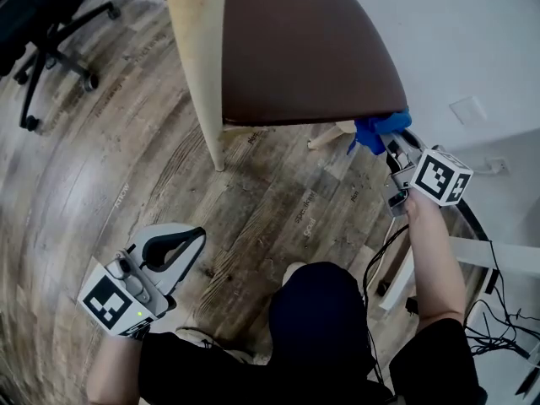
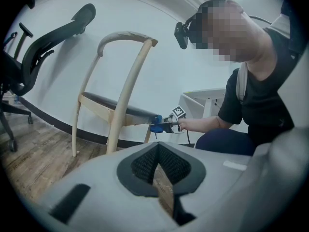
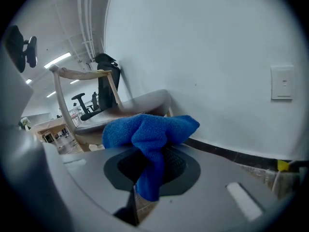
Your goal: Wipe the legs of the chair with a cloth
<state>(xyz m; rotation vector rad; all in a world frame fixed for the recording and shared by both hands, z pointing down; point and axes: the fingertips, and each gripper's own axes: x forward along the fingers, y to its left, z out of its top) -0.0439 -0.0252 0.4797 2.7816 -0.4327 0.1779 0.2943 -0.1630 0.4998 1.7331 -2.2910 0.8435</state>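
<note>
Right gripper [image 3: 150,170] pinches blue cloth [image 3: 147,129] beside chair [image 1: 295,49].

Cloth [image 1: 377,131] bright blue; chair [image 1: 304,49] dk brown seat w/ pale cream wood legs; floor [image 1: 126,142] grey-brown wood grain; wall [image 1: 472,32] white; left hand-held gripper [image 1: 200,236] & right hand-held gripper [image 1: 393,139] lt grey, black-lined jaws, b&w square-marker cubes [image 1: 445,175]; office chair [image 1: 42,15] black.

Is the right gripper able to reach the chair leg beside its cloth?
Probably yes: the right gripper holds the blue cloth at the seat; nothing stands between it and that leg.
</note>
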